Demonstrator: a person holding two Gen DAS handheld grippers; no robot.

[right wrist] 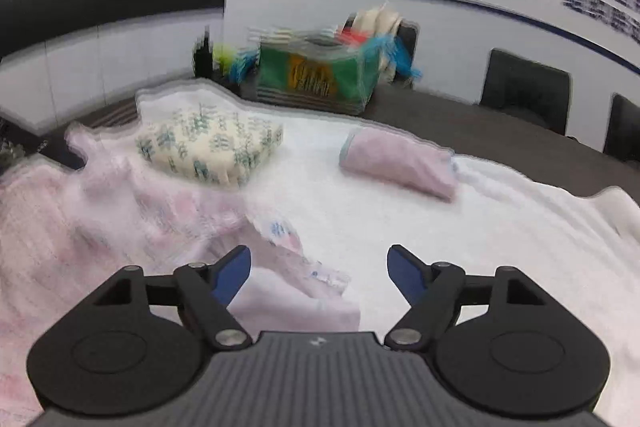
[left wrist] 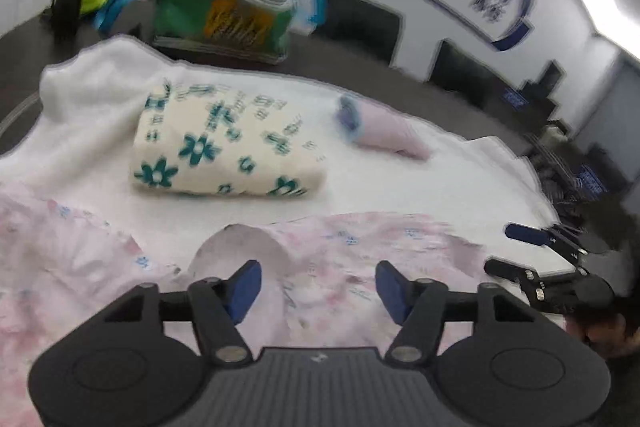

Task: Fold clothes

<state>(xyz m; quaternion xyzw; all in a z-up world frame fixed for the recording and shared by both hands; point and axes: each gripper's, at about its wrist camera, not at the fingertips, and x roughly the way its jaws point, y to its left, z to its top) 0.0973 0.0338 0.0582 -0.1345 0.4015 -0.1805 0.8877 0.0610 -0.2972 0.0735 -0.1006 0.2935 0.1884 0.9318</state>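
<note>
Pale pink garment [left wrist: 400, 247] with small blue print lies loosely spread across the near part of the white cover [left wrist: 400, 187] on the table [left wrist: 360, 67]; in the right wrist view the same garment [right wrist: 120, 219] fills the near left, with a folded edge just ahead of the jaws. Left hand-held gripper [left wrist: 318, 285]: jaws spread, blue pads apart, nothing pinched; the garment lies below and ahead of them, contact cannot be told. Right hand-held gripper [right wrist: 318, 273]: jaws likewise spread and empty, above the garment's edge and the white cover [right wrist: 440, 227]. The right hand-held gripper [left wrist: 516, 253] also shows at the right edge of the left wrist view, fingers apart. Farther off, a folded cream cloth with teal flowers [left wrist: 224, 147] rests on the cover at the left, and a folded plain pink cloth [left wrist: 388, 133] lies to its right, well apart from it. Beyond the cover, at the far side of the table, stands a green bag [left wrist: 224, 15] stuffed with items. Both views are motion-blurred.
</note>
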